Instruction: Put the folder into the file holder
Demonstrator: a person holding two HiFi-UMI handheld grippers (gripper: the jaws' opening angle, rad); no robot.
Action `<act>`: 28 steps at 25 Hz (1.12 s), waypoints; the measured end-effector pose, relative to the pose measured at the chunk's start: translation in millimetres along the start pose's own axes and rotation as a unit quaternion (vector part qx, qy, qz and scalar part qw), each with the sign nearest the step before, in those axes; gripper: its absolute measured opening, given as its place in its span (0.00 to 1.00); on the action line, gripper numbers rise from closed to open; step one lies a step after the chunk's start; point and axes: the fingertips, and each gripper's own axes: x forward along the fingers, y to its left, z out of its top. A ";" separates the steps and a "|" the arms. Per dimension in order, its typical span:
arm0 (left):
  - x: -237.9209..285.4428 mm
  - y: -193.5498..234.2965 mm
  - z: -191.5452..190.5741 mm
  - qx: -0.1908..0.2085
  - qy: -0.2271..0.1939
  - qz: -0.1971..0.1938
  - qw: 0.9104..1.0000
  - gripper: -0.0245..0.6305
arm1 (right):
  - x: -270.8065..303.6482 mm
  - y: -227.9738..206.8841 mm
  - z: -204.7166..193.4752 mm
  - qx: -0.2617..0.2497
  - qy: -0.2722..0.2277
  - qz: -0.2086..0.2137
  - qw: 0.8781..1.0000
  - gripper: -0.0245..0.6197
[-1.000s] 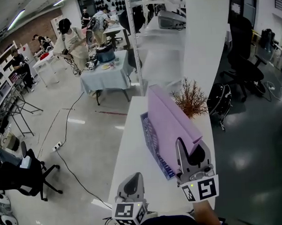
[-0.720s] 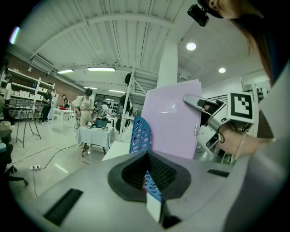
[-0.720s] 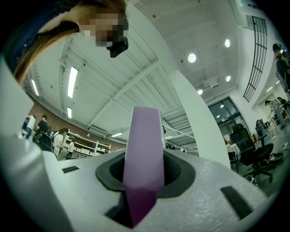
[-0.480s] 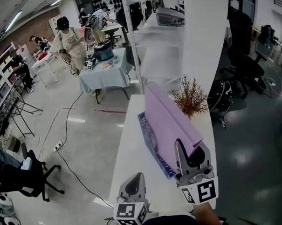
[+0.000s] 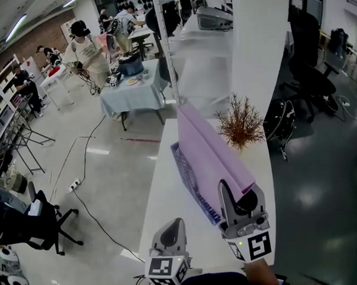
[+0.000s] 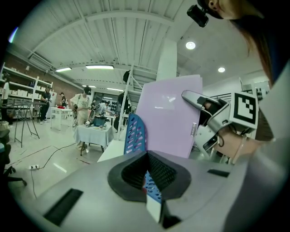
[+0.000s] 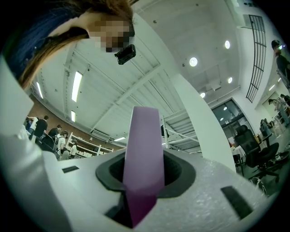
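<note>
Right gripper (image 5: 240, 196) near right, tilted upward, jaws clamped on folder (image 5: 205, 149) near edge. Left gripper (image 5: 170, 231) near left, lower, jaws together, nothing between.

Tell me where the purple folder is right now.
In the head view the purple folder slants right of centre, its near corner pinched in the right gripper, right by the blue file holder and left of the dried plant.

File holder (image 5: 186, 174) on the counter (image 5: 166, 198) — folder (image 5: 208, 149) tilted just right of it. Dried plant (image 5: 241, 125) behind, further right.
</note>
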 end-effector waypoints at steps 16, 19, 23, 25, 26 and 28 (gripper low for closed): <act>0.4 4.5 -0.8 -0.001 0.002 0.006 1.000 0.04 | -8.5 3.9 -37.8 0.003 0.037 0.006 0.999 0.25; -0.1 2.7 0.1 0.000 0.002 0.005 1.000 0.04 | -11.0 3.9 -45.3 0.005 0.049 0.008 0.999 0.25; -2.8 2.9 -1.3 0.000 0.002 0.006 1.000 0.04 | -14.9 3.5 -56.6 0.014 0.067 0.009 0.998 0.25; -4.0 2.9 -1.3 0.000 0.002 0.006 1.000 0.04 | -17.4 2.9 -62.5 0.017 0.076 0.007 0.997 0.25; -4.6 2.5 -1.2 0.000 0.001 0.006 1.000 0.04 | -18.8 2.5 -65.4 0.019 0.081 0.007 0.997 0.25; -6.1 1.1 -1.6 0.000 0.000 0.006 1.000 0.04 | -22.2 2.2 -71.8 0.023 0.092 0.006 0.995 0.25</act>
